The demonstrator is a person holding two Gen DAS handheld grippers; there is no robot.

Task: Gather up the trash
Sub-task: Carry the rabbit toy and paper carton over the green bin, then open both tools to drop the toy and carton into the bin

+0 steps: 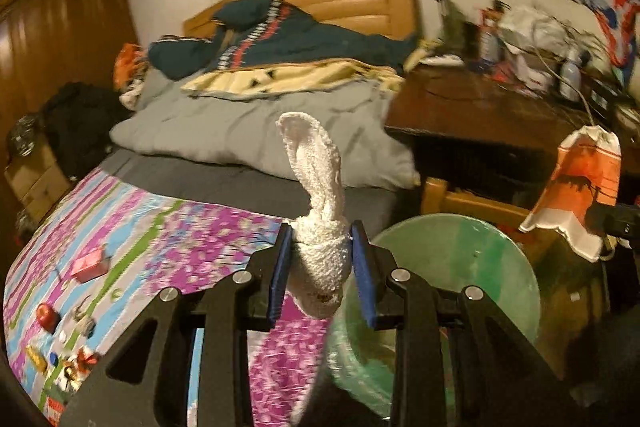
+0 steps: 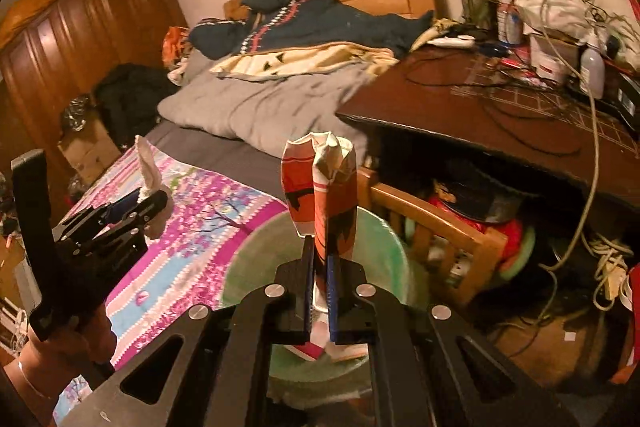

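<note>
My left gripper (image 1: 320,239) is shut on a crumpled white tissue (image 1: 316,171) that sticks up between its blue pads, at the bed's edge beside the green-lined trash bin (image 1: 460,251). My right gripper (image 2: 320,259) is shut on a crushed orange and white paper cup (image 2: 320,187), held above the same bin (image 2: 256,267). The cup also shows at the right of the left wrist view (image 1: 576,195). The left gripper with its tissue shows at the left of the right wrist view (image 2: 148,195).
Small trash lies on the flowered bedspread (image 1: 160,227): a pink box (image 1: 90,263), a red round thing (image 1: 48,317), several wrappers (image 1: 68,363). A cluttered dark desk (image 2: 480,107) and a wooden chair (image 2: 432,227) stand right of the bin. Pillow and clothes lie further up the bed.
</note>
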